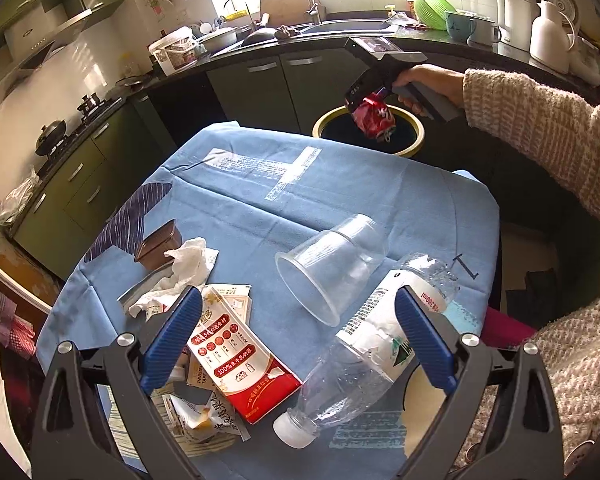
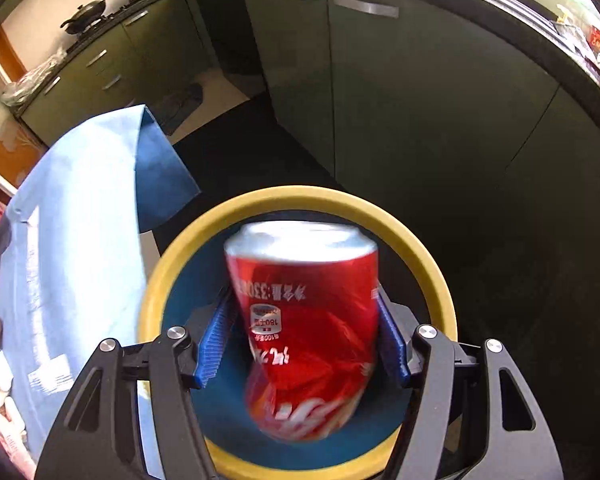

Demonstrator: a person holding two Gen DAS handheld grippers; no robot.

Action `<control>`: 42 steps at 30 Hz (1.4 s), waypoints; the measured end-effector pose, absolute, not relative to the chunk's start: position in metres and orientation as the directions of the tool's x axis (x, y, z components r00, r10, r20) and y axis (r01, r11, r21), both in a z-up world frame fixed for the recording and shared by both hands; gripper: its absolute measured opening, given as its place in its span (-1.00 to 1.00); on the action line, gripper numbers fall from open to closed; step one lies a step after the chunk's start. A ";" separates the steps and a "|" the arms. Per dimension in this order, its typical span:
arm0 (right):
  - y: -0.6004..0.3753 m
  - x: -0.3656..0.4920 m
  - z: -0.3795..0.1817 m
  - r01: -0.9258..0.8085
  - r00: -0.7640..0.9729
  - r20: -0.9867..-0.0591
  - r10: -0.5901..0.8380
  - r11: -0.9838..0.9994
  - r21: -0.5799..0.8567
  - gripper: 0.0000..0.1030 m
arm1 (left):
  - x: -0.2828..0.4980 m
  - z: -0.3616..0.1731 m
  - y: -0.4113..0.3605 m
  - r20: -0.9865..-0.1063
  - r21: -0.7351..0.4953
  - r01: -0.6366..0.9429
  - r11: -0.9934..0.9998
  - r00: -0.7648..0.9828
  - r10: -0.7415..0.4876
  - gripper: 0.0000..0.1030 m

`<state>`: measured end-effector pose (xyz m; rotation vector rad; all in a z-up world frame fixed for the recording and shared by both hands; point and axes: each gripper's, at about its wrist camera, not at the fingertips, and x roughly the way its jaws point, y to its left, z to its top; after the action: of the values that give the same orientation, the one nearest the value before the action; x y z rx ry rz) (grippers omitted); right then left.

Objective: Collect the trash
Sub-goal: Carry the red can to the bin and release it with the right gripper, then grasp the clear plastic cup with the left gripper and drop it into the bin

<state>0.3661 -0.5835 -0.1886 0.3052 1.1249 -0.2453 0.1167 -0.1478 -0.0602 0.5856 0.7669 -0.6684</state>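
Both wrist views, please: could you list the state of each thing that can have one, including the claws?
Red can: dented, blurred, between the right claw's pads above the bin.
Right claw: parted around the can; contact unclear.
Left claw: open, empty, above the table trash.
Trash bin: open, dark liner inside.
Clear cup: lying on its side.
Plastic bottle: crushed, capped, lying down.
Tissue: crumpled.
Red carton: flattened.

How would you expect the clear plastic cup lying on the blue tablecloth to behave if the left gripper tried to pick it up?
The clear plastic cup looks thin-walled, so it would probably flex or crumple under a firm squeeze. It lies on its side on the blue tablecloth, so a nudge would likely roll it in a curve. It appears empty, hence light. The left gripper is open.
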 end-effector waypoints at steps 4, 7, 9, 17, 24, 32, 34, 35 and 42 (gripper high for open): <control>-0.592 0.356 -0.184 0.350 0.439 -0.899 -0.014 0.924 0.156 0.35 | 0.123 -0.063 -0.150 -0.792 0.201 0.731 0.652 0.513 -0.331 0.79; -0.598 0.332 -0.168 0.338 0.479 -0.878 0.018 0.919 0.203 0.37 | 0.126 -0.065 -0.154 -0.799 0.168 0.737 0.655 0.491 -0.347 0.79; -0.595 0.311 -0.159 0.323 0.501 -0.864 0.046 0.917 0.236 0.38 | 0.129 -0.067 -0.156 -0.807 0.136 0.743 0.655 0.467 -0.362 0.79; -0.569 0.214 -0.145 0.235 0.582 -0.799 0.151 0.909 0.343 0.38 | 0.140 -0.077 -0.165 -0.833 -0.005 0.750 0.661 0.363 -0.418 0.63; -0.546 0.162 -0.145 0.190 0.610 -0.761 0.223 0.890 0.414 0.38 | 0.162 -0.096 -0.167 -0.874 -0.141 0.691 0.709 0.249 -0.417 0.24; -0.528 0.126 -0.138 0.151 0.635 -0.734 0.240 0.894 0.422 0.46 | 0.176 -0.110 -0.163 -0.886 -0.221 0.642 0.734 0.183 -0.427 -0.32; -0.525 0.122 -0.137 0.149 0.646 -0.725 0.238 0.893 0.425 0.47 | 0.177 -0.110 -0.164 -0.884 -0.226 0.643 0.732 0.182 -0.432 -0.56; -0.524 0.118 -0.136 0.149 0.651 -0.722 0.235 0.893 0.425 0.47 | 0.177 -0.109 -0.165 -0.882 -0.231 0.645 0.729 0.178 -0.436 -0.70; -0.523 0.105 -0.132 0.146 0.675 -0.700 0.232 0.888 0.436 0.47 | 0.174 -0.095 -0.169 -0.861 -0.204 0.667 0.716 0.226 -0.456 -0.91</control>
<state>0.1051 -0.5234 -0.1318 0.4891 0.8368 0.0511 0.1740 -0.1690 -0.0950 0.2264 1.0956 -0.7833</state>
